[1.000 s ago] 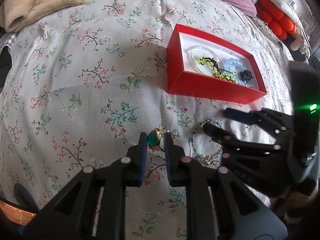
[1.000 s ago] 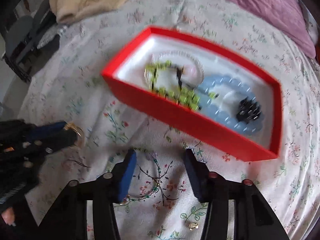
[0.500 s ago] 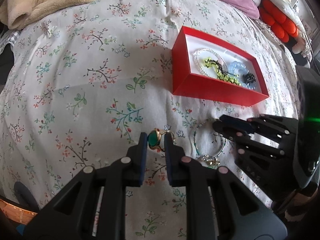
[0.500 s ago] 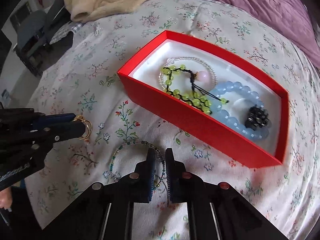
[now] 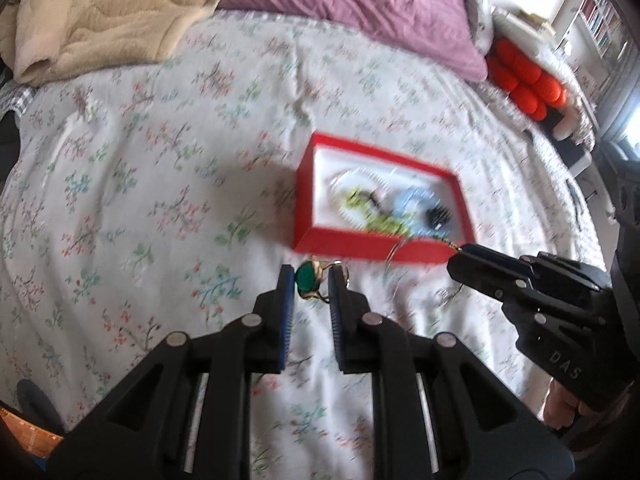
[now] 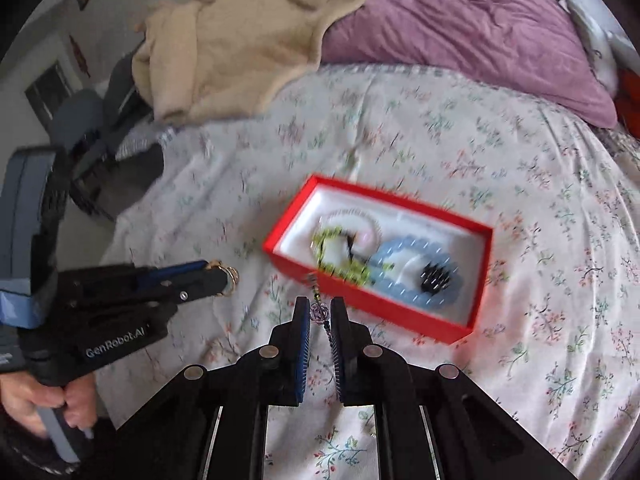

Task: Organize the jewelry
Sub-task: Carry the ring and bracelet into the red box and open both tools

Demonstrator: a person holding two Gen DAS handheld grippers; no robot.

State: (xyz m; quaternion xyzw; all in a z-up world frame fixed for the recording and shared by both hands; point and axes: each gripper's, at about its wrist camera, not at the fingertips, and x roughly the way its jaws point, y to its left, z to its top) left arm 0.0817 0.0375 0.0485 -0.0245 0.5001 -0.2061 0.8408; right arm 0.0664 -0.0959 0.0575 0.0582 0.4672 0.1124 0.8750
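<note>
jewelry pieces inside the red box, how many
4 visible in the red box: clear bead bracelet, green bead bracelet, blue bead bracelet, black beaded piece. Blur may hide more.

Red box (image 6: 372,304), floral bedspread (image 6: 540,208)

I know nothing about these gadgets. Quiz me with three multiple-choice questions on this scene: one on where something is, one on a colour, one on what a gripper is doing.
1. Where is the pale blue bead bracelet?
A. inside the red box
B. on the purple pillow
C. on the beige blanket

2. What colour is the stone of the ring in the left gripper?
A. red
B. green
C. white

3. What is the right gripper doing?
A. standing wide open, empty
B. pinching a thin beaded bracelet
C. holding the box

Answers: 1 A, its blue beads lie on the box's white lining. 2 B, a green stone shows between the pads. 3 B, the strand hangs between nearly closed jaws.
</note>
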